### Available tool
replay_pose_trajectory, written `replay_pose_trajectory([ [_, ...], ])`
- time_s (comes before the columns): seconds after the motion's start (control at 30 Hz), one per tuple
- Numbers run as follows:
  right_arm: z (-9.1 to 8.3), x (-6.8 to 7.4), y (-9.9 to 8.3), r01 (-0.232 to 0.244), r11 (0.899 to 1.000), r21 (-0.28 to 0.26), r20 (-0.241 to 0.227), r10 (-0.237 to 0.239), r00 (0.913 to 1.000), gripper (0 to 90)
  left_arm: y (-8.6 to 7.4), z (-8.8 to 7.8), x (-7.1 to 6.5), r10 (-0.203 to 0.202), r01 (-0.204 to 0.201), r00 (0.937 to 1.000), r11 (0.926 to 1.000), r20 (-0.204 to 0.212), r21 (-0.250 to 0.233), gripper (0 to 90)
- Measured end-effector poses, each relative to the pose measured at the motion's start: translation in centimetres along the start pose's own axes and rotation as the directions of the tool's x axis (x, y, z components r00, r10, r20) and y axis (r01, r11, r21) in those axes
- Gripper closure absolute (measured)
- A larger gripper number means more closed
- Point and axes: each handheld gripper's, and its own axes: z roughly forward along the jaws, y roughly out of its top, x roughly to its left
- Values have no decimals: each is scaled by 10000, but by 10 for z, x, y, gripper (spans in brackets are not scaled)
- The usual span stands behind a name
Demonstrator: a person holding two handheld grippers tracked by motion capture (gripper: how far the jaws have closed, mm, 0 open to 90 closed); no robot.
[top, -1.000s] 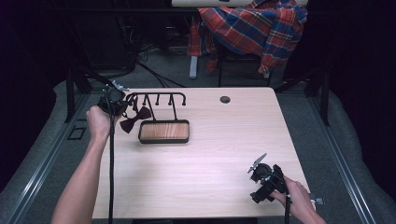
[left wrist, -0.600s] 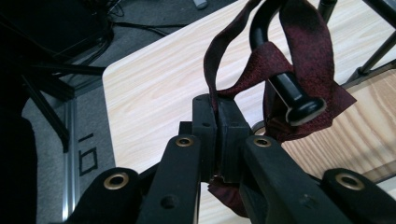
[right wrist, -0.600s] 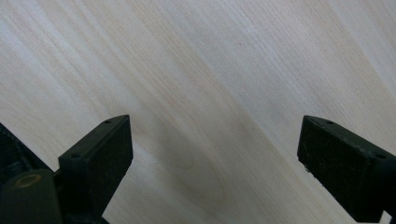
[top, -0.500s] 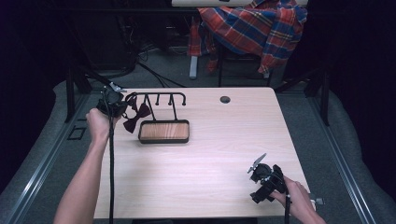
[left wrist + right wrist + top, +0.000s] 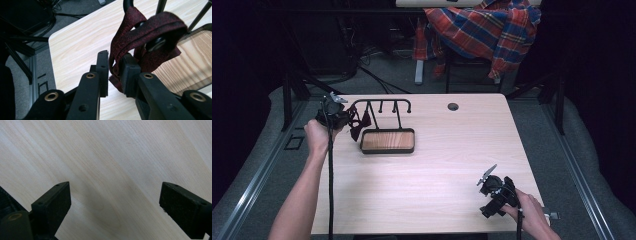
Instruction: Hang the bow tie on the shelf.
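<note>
A dark red bow tie (image 5: 360,123) hangs at the left end of a black hook rack (image 5: 382,102), which stands over a wooden tray (image 5: 388,141) at the table's back left. My left gripper (image 5: 347,120) is shut on the bow tie; in the left gripper view the fabric (image 5: 150,32) is pinched between the jaws (image 5: 113,71) and loops over a black knob of the rack (image 5: 153,43). My right gripper (image 5: 492,199) rests low at the table's front right. It is open (image 5: 113,200) over bare wood, with nothing between its fingers.
The light wooden table (image 5: 447,160) has a round cable hole (image 5: 453,106) near its back edge. A plaid shirt (image 5: 482,30) hangs over a chair behind the table. Cables run across the floor at the back left.
The left gripper and bow tie have shifted very slightly beside the rack's left end. The right gripper has not moved.
</note>
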Motion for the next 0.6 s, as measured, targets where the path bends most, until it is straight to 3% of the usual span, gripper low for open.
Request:
replay_pose_trajectory([
  [0.33, 0, 0, 0, -7, 10000, 23, 47, 7, 10000, 101, -1, -3, 3, -121, 122, 9999, 9999, 106, -85, 727],
  [0.47, 1, 0, 0, 3, 10000, 71, 38, -4, 10000, 101, 3, -5, 2, 18, -18, 10000, 9997, -2, -259, 865],
  [0.6, 2, 0, 0, -54, 10000, 9, -21, 54, 10000, 101, 9, -5, 2, 74, -76, 9999, 9996, -83, -261, 885],
])
